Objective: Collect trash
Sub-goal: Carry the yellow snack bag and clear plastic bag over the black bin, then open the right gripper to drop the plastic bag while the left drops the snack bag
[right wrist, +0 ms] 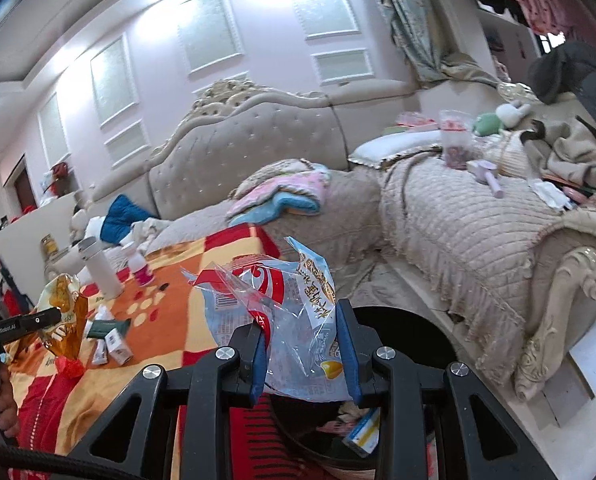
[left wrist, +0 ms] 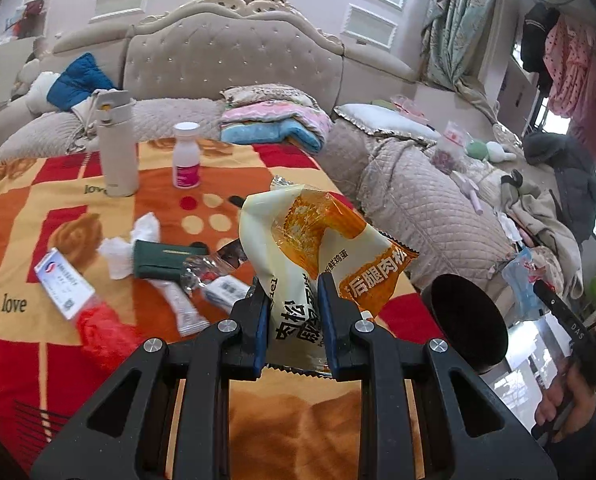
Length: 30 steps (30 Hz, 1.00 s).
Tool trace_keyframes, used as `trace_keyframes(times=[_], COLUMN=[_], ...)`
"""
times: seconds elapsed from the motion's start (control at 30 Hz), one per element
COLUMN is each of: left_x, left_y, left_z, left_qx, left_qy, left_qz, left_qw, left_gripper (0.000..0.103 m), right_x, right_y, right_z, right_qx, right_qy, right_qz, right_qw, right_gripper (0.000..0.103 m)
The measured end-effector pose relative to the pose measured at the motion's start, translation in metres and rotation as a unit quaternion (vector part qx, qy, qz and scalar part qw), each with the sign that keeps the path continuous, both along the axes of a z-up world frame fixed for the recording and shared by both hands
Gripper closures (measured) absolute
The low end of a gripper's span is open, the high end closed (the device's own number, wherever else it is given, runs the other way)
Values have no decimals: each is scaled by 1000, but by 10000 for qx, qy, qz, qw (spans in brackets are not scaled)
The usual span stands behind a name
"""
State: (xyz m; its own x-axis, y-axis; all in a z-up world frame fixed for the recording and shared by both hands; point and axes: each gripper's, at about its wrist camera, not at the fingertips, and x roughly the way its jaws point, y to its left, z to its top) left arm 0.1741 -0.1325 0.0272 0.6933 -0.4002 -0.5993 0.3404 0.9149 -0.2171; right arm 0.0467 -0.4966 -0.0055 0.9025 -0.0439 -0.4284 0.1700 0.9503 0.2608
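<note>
Lower left of left wrist view: red wrapper [left wrist: 100, 334], white sachet [left wrist: 178, 306], tissue [left wrist: 132, 246] uncollected on blanket-covered worktop [left wrist: 38, 208]. Centre: left hand-held gripper [left wrist: 294, 312] clamped on orange snack bag [left wrist: 317, 248]. Right: black bin [left wrist: 471, 320] (some trash inside). Right hand-held gripper [right wrist: 303, 344] pinches blue-clear wrapper [right wrist: 282, 308] above it; neither dropped yet.

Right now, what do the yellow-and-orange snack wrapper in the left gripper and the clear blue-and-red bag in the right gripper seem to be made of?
Yellow-and-orange snack wrapper: thin glossy plastic film, probably; it creases sharply, shines, and its orange part looks see-through. Clear blue-and-red bag: thin transparent plastic film, crinkled, with glare and printing on it. Both look light and flimsy.
</note>
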Motion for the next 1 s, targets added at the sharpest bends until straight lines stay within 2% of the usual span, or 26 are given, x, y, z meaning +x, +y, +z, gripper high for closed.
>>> trace_keyframes(times=[0.2, 0.33, 0.47, 0.6, 0.73, 0.87, 1.0], left_x=[3, 2, -8, -10, -7, 0, 4], left_y=[-27, -59, -105, -164, -211, -236, -249], left_z=[-2, -5, -10, -21, -33, -47, -60], left_qx=[15, 45, 153, 345, 480, 576, 735], left_qy=[74, 118, 81, 210, 273, 378, 496], left_qz=[-212, -583, -1199, -1840, -2164, -2259, -2329], left_qw=[9997, 9982, 9926, 9821, 9747, 9717, 9684], left_gripper=[83, 82, 82, 82, 82, 81, 78], right_x=[-1, 7, 10, 12, 19, 21, 22], right_y=[-13, -27, -36, -43, -57, -72, -79], right_z=[-3, -14, -18, -21, -30, -40, -43], right_qx=[-19, 80, 117, 66, 214, 468, 642], right_qy=[90, 391, 490, 589, 762, 875, 901], right_qz=[-197, -537, -700, -859, -1113, -1325, -1342], right_qw=[9998, 9978, 9963, 9945, 9906, 9862, 9848], right_gripper=[73, 73, 73, 73, 73, 73, 56])
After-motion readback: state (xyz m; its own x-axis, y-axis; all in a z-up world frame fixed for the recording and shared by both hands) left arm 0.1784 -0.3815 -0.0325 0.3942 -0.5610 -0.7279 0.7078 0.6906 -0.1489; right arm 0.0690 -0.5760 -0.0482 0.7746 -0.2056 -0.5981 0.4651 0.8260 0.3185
